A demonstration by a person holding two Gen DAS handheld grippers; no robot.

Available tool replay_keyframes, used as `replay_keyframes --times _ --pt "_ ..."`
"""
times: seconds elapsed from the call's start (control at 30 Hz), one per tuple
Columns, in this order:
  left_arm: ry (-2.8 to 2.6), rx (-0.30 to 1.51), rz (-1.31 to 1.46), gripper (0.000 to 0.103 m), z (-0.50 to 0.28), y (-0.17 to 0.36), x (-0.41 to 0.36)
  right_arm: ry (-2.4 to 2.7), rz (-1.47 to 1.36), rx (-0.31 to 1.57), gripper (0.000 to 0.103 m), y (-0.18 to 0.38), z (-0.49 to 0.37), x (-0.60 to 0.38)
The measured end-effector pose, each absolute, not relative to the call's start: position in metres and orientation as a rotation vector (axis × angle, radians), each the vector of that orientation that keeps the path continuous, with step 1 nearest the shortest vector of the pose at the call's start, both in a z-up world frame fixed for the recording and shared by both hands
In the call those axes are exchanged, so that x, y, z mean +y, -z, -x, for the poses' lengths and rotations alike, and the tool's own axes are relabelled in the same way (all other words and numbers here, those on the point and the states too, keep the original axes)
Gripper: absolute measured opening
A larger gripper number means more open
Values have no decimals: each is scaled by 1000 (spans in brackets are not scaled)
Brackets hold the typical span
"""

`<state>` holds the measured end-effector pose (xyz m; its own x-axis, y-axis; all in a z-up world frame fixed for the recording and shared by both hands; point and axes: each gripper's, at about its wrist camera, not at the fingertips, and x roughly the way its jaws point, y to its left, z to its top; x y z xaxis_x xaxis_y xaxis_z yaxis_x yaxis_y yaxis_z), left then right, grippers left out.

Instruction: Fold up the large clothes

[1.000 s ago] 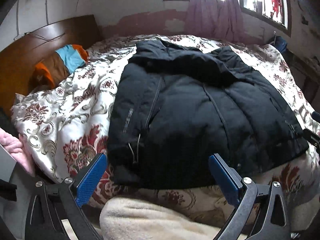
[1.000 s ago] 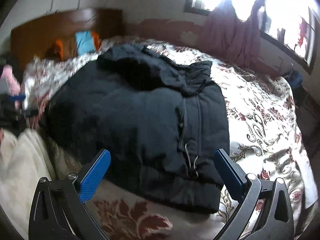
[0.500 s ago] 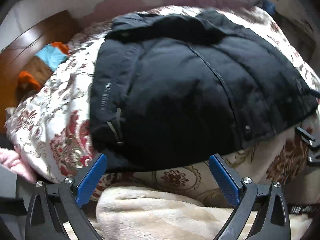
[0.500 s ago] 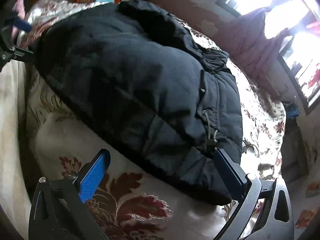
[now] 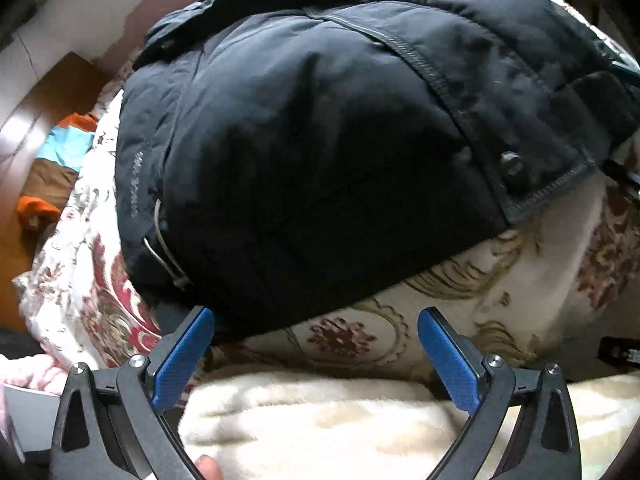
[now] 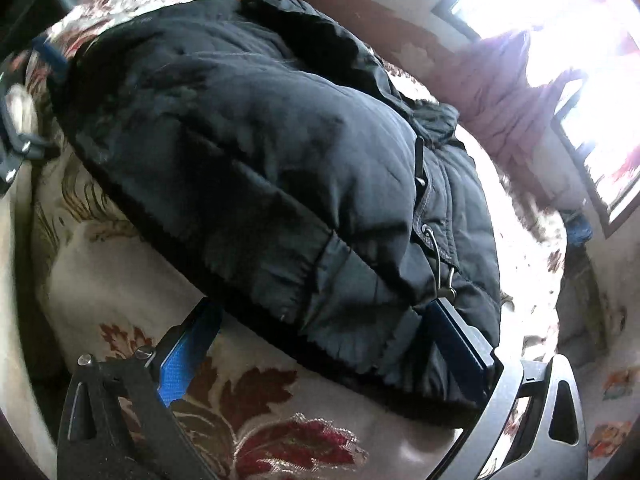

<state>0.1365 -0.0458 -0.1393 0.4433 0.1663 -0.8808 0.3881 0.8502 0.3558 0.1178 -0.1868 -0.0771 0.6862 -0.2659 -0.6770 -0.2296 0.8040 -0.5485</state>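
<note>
I see the jacket (image 5: 320, 140) as dark, quilted, puffy cloth with a faint sheen and stitched seams. My left gripper (image 5: 316, 354) has matt black plastic arms, textured blue pads and small shiny metal screws. The bedspread (image 5: 500, 280) looks like woven floral cloth; the cream blanket (image 5: 340, 428) is fuzzy fleece. The headboard (image 5: 48, 96) is glossy wood.

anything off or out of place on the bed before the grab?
Nothing looks damaged or spilled. The black jacket lies flat on the floral bedspread, hem at the near edge. Its hem drawcords hang loose at both corners, a possible snag. Both the left gripper and right gripper are open.
</note>
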Motion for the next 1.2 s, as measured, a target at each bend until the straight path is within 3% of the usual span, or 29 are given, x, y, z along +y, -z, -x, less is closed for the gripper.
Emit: replay_keyframes --times 0.13,0.37,0.87,1.13,1.2 --pt "79 1119 -658 102 -143 151 -51 35 768 754 101 89 -110 -176" --pt "125 1098 -586 102 -132 140 -42 32 783 685 101 87 -118 -159" --pt "189 1049 -453 102 -126 129 -26 -112 252 759 101 -2 -180 -202" --pt "-73 1071 -472 101 -165 134 -23 -133 166 747 101 -10 -207 -220" --pt "-133 1041 -451 96 -178 126 -8 -124 183 728 101 -18 -205 -220"
